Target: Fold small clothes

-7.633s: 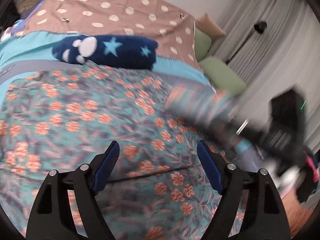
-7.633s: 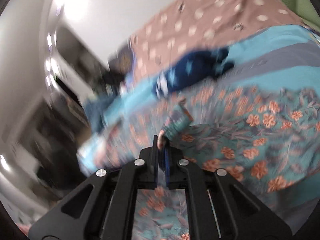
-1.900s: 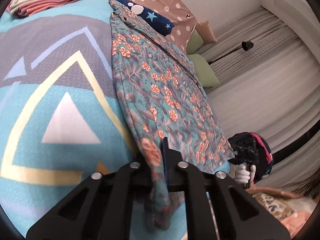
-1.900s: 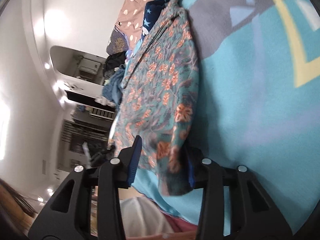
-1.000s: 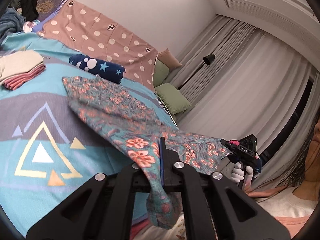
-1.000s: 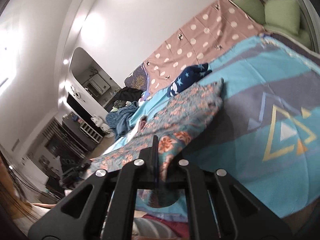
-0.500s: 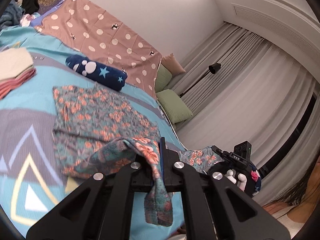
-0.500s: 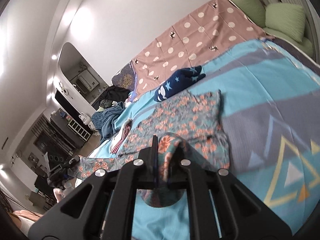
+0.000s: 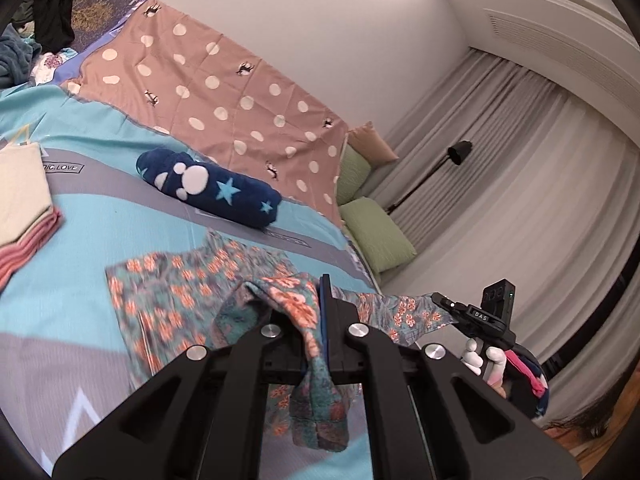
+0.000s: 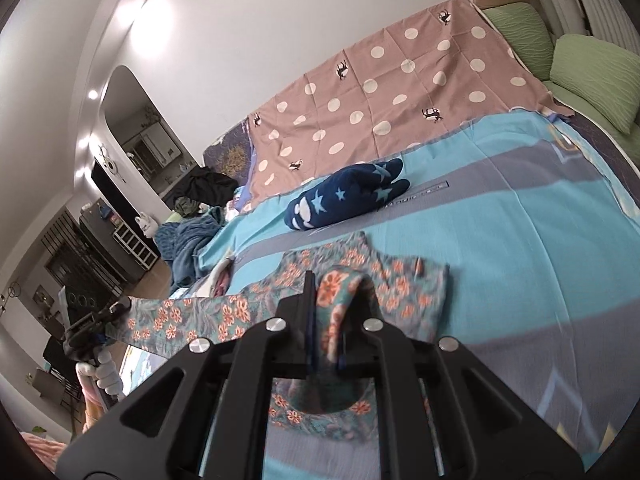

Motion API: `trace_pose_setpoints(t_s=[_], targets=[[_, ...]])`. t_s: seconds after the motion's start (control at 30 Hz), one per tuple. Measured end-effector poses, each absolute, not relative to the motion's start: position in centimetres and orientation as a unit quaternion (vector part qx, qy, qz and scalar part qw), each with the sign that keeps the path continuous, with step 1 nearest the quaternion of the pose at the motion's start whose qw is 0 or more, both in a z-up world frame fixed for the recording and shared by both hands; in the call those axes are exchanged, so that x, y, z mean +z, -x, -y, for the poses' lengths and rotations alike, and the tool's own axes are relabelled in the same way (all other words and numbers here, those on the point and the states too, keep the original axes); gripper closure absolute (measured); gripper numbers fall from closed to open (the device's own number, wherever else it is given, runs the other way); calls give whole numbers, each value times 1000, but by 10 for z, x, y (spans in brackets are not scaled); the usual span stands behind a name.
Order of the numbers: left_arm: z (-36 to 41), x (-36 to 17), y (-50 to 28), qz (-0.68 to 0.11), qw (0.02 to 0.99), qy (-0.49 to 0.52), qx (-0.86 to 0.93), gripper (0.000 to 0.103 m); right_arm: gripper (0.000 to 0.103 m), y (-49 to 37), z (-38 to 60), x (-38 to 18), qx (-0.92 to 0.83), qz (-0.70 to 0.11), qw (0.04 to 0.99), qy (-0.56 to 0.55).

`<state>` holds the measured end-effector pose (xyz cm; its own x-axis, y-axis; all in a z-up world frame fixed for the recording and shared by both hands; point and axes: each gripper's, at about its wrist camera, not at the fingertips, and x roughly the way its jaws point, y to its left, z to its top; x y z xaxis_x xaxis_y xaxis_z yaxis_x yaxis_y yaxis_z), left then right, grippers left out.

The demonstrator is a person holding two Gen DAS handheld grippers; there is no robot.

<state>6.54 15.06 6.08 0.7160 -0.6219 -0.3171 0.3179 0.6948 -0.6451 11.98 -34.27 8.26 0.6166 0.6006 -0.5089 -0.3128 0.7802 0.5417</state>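
A teal garment with orange flowers (image 9: 172, 292) lies with its far half flat on the turquoise bedspread (image 9: 120, 216). Its near edge is lifted and stretched between both grippers. My left gripper (image 9: 316, 288) is shut on one corner, and loose cloth hangs below the jaws. In the right wrist view my right gripper (image 10: 334, 280) pinches the other corner of the garment (image 10: 404, 284). Each gripper shows in the other's view, the right gripper (image 9: 444, 300) at the right and the left gripper (image 10: 120, 306) at the left, both held by white-gloved hands.
A rolled navy blanket with stars (image 9: 212, 188) lies just beyond the garment. A folded cream and pink stack (image 9: 20, 208) sits at the left. A brown dotted sheet (image 9: 224, 92) and green pillows (image 9: 376, 236) lie further off. A heap of blue clothes (image 10: 188, 240) is at the bed's far end.
Both grippers have carried the garment's near edge forward over the bed. The far half, hanging taut a second ago, now rests flat, and the blanket roll looks closer.
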Motion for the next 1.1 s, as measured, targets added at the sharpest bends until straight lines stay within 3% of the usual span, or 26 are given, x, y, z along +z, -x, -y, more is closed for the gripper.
trace_pose_setpoints(t_s=[0.17,0.3,0.5,0.57,0.73,0.8,1.0,1.03,1.1], targets=[[-165,33,-126,-298,873,305,-236,97,91,-185,324,54,254,-389,864,-197],[-179,-17,-179,-351,856,330,-186,85,78,-231,306,8,216,-438,856,-167],[-189,-61,-203,-389,834,355,-165,85,70,-243,302,-37,140,-463,868,-108],[-185,-53,-195,-387,848,323,-162,82,63,-231,302,-34,131,-450,881,-69],[-174,-33,-164,-384,878,244,-152,63,47,-197,299,-27,151,-426,891,46],[-166,-29,-153,-388,887,199,-150,62,37,-182,288,-29,171,-422,884,107],[-117,-63,-153,-459,884,-59,-72,49,36,-184,257,-55,174,-434,861,200],[-111,-71,-158,-464,879,-91,-59,42,36,-190,254,-58,171,-434,861,202],[-109,-68,-169,-440,890,-112,-51,42,36,-205,247,-64,168,-433,861,204]])
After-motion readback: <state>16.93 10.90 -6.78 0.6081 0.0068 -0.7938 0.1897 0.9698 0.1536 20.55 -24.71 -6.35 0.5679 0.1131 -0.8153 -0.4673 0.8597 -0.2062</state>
